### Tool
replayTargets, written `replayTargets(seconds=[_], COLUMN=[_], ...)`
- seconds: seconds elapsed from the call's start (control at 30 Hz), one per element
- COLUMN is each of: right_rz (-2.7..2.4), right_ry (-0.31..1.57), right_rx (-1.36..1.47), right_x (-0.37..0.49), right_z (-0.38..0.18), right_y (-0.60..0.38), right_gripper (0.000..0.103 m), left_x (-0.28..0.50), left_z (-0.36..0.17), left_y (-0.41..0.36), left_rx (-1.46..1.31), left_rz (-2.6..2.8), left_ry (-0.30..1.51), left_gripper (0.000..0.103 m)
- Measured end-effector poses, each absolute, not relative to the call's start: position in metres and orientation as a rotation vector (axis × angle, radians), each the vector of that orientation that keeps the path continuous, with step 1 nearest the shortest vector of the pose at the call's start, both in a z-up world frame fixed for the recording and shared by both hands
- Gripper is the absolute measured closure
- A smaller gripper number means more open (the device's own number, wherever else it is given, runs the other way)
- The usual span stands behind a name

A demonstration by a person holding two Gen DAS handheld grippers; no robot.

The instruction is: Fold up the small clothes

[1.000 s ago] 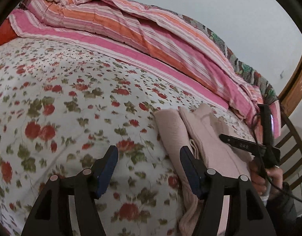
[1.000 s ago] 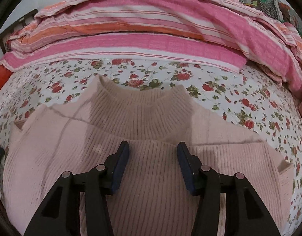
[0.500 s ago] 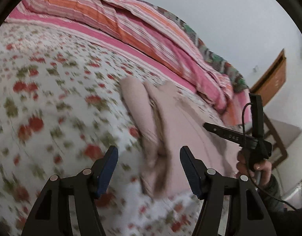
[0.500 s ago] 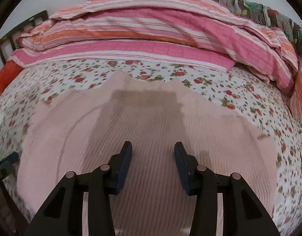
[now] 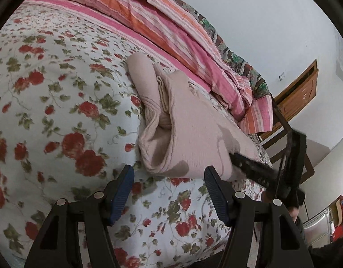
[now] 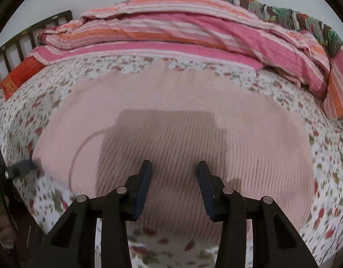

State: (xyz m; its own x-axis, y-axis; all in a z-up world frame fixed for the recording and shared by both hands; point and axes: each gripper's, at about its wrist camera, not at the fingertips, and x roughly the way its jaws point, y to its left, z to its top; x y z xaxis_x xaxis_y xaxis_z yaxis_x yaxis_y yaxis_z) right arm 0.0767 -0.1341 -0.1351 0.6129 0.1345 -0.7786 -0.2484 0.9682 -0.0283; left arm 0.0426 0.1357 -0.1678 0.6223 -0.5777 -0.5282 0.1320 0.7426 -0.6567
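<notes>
A pale pink ribbed sweater [image 5: 189, 129] lies folded in a thick bundle on the floral bedsheet [image 5: 48, 93]; in the right wrist view it [image 6: 171, 120] fills the middle, blurred. My left gripper [image 5: 169, 178] is open and empty, just short of the bundle's near folded edge. My right gripper [image 6: 174, 172] is open and empty, low over the sweater's near part. The right gripper also shows in the left wrist view [image 5: 238, 158], its tip against the bundle's right side.
A pink and orange striped quilt [image 5: 171, 26] is heaped along the far side of the bed, also in the right wrist view [image 6: 182, 33]. A wooden chair [image 5: 289, 120] stands off the bed's right edge. A dark headboard [image 6: 26, 38] and red pillow [image 6: 21, 73] sit at left.
Both grippers have drawn back toward the near bed edge, still open. In the left view the sweater bundle shifted from right of the fingers to ahead between them.
</notes>
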Motion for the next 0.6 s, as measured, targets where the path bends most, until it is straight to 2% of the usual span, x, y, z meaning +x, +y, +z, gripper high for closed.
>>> replayTargets(seconds=[0.27,0.6], right_rz=[0.317,0.238], right_ry=[0.884,0.764], right_rx=[-0.07,0.181], right_x=[0.049,0.032], right_z=[-0.129,-0.103], right_y=[-0.154,-0.256], right_gripper=[0.06,0.06], left_x=[0.056,0.087], left_z=[-0.163,-0.153], left_y=[0.117,0.1], left_rx=[-0.622,-0.672], left_rz=[-0.431,-0.385], left_ry=[0.783,0.763], left_gripper=[0.041,0.041])
